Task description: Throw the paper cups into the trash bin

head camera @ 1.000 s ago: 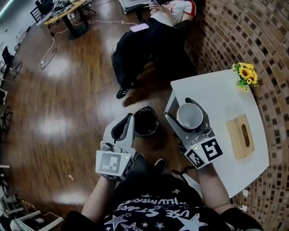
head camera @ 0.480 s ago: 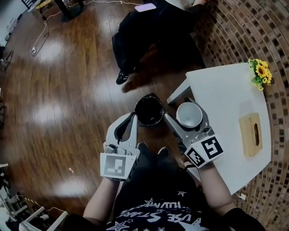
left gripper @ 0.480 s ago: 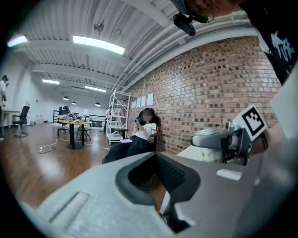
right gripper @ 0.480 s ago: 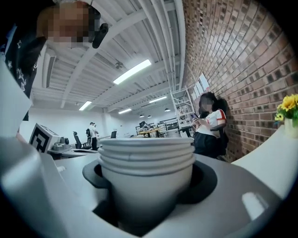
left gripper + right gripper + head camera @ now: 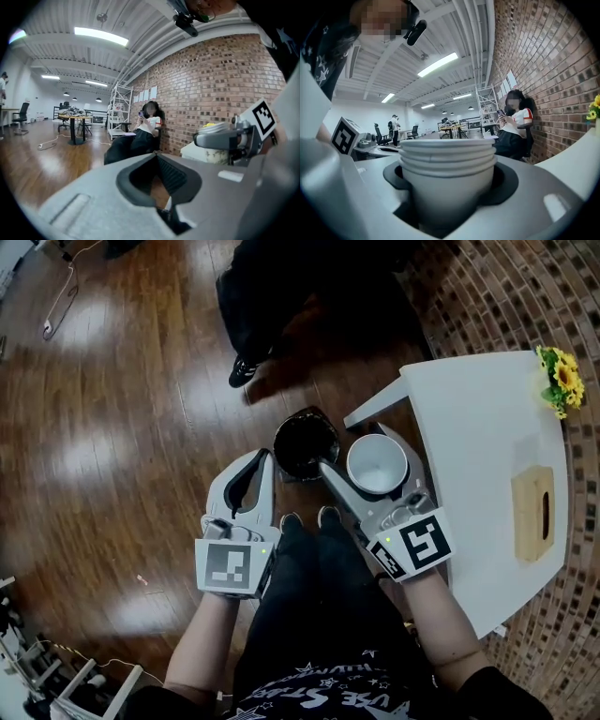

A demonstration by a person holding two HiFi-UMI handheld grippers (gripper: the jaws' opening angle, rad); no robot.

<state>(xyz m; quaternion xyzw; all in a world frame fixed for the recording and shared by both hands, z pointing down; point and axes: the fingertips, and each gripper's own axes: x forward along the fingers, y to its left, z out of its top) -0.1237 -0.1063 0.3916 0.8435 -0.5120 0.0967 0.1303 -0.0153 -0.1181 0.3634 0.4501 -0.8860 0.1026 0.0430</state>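
The right hand-held gripper [image 5: 367, 457], jaws wide and clamped round a stack of paper cups [image 5: 447, 164], has carried them from over the table [image 5: 487, 456] to its corner. The trash bin [image 5: 305, 442] now sits just beside them at nine o'clock, so the drop looks close. The left hand-held gripper [image 5: 248, 479] stays closed and empty.

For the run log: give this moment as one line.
right gripper: shut on stack of white paper cups | left gripper: shut, empty | round black trash bin: on floor
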